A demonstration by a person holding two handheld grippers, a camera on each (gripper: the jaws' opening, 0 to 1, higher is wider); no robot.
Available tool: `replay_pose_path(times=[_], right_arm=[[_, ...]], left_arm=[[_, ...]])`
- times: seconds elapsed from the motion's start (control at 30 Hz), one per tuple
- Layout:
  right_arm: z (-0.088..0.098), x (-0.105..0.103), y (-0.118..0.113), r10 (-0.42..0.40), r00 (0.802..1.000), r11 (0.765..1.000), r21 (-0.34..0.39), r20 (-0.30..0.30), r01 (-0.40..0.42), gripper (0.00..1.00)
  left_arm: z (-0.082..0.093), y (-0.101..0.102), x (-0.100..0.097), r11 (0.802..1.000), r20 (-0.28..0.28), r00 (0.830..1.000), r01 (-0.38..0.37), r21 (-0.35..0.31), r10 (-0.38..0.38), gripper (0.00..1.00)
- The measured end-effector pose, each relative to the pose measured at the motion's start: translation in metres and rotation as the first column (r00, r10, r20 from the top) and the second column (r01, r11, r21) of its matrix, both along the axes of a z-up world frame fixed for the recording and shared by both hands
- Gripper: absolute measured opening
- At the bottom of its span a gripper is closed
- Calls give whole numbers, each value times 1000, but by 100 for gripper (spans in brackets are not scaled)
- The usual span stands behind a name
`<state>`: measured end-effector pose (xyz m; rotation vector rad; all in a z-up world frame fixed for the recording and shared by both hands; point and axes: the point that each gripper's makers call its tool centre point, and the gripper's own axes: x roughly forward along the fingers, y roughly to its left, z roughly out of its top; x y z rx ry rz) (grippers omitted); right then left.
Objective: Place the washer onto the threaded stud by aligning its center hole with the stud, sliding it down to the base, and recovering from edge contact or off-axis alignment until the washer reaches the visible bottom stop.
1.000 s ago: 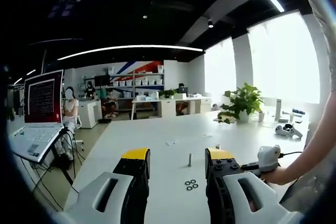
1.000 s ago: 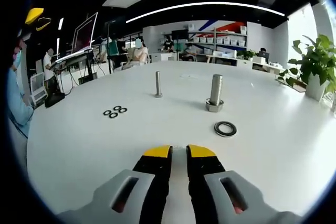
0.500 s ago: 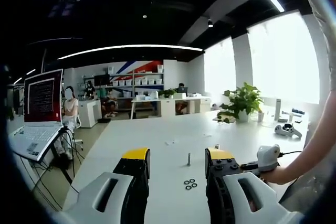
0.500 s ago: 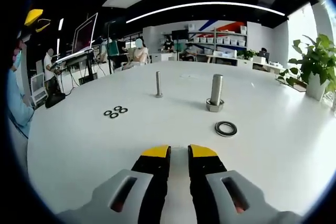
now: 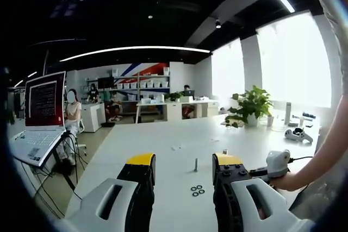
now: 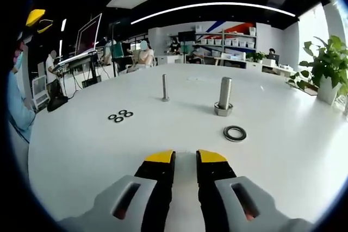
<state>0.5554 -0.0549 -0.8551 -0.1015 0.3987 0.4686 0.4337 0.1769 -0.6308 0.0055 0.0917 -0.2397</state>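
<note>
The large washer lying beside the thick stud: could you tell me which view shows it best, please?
The right gripper view: the large washer lies flat on the white table, in plain sight, just in front of the thick threaded stud. In the left gripper view its spot falls behind that gripper's own right jaw, so I cannot make it out there.

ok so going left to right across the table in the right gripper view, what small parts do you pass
three small washers → thin stud → thick threaded stud → large washer, lying flat on the white table just right of and nearer than the thick stud
</note>
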Motion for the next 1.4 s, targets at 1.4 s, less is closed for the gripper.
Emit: replay_pose_path(times=[1.4], right_arm=[[8,7,-38,-135,991,991,16,-19,135,35]], left_arm=[[-1,-1,-2,1000,7,1000,-5,-4,5,40]])
